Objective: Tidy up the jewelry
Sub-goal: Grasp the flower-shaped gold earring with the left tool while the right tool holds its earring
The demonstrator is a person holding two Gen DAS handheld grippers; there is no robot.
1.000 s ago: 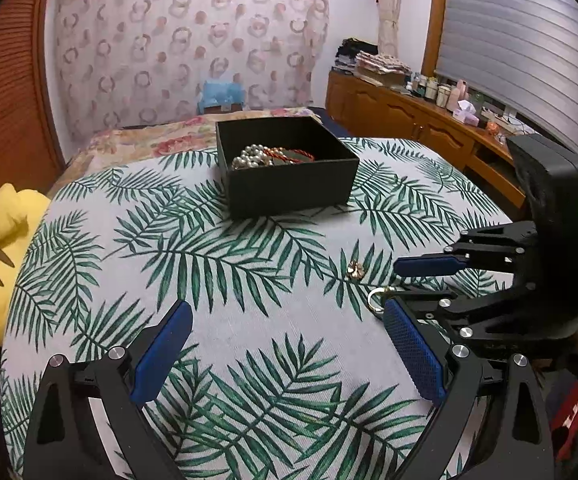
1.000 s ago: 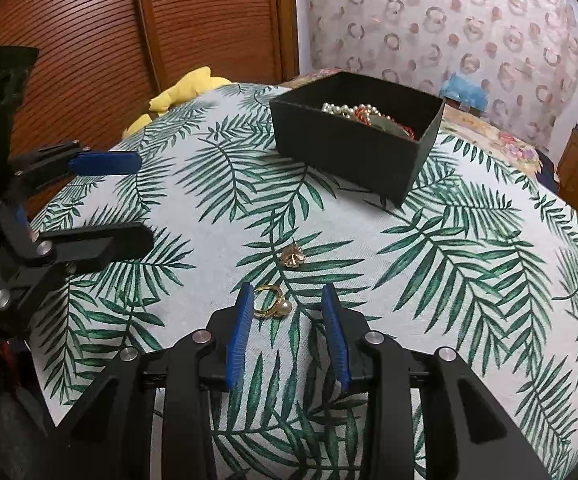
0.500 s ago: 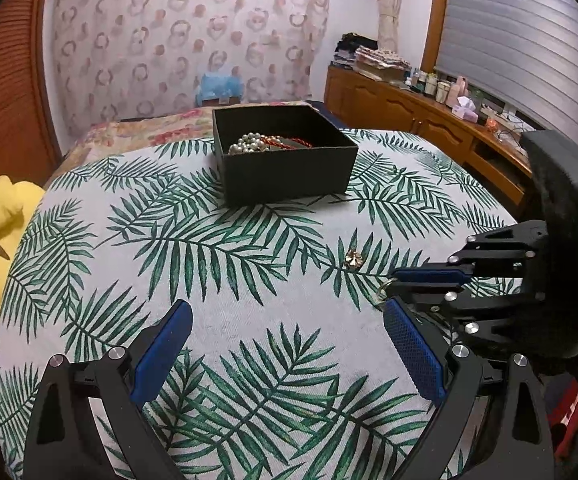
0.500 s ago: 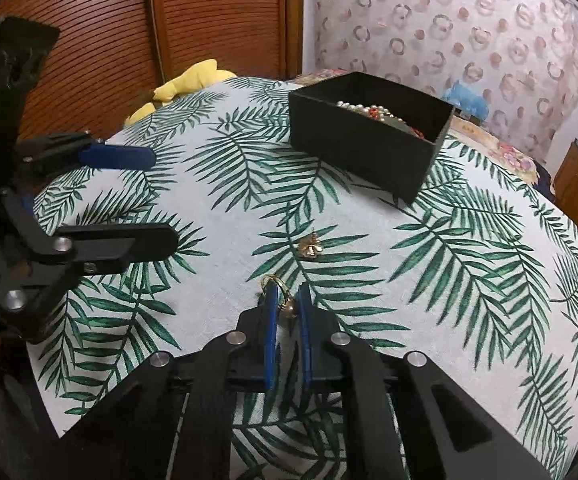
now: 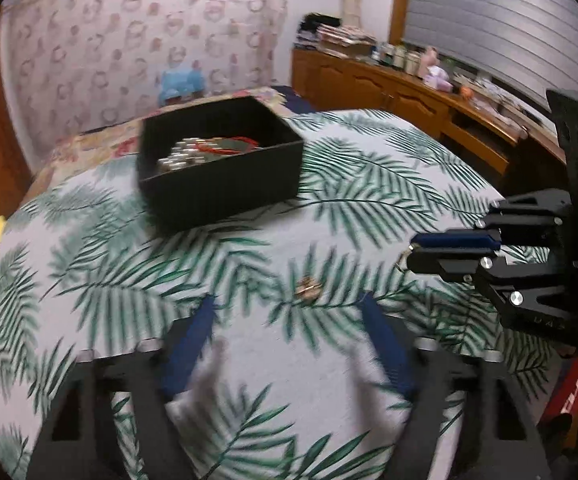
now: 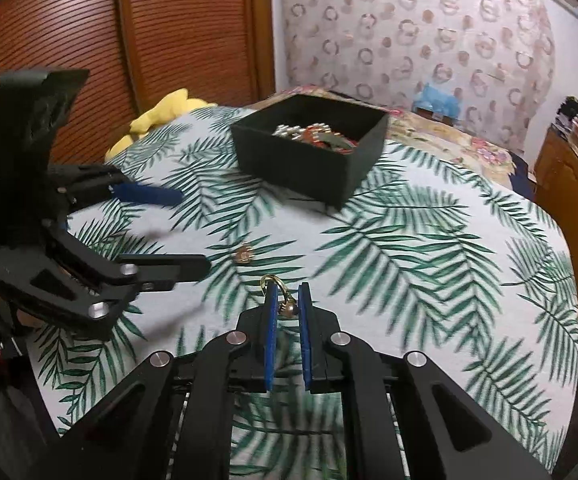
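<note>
Right hand-held gripper (image 6: 287,306), clenched on a small gold ring with a bead (image 6: 285,300), holds it above the round, palm-leaf-printed cloth surface (image 6: 429,240). The ring sits between the blue pads (image 6: 271,320), its loop protruding from the fingertips. Left hand-held gripper (image 5: 289,320), released with jaws wide, hovers over the surface; a second small gold trinket (image 5: 308,285) lies loose at 12 o'clock from it. The open black rectangular box (image 6: 309,164), already containing pearl and red bead strands, stands at 12 o'clock from the right gripper, well apart. Step in hand, by judgement: transport of the ring. The next move calls for carrying it over the box rim before release.
</note>
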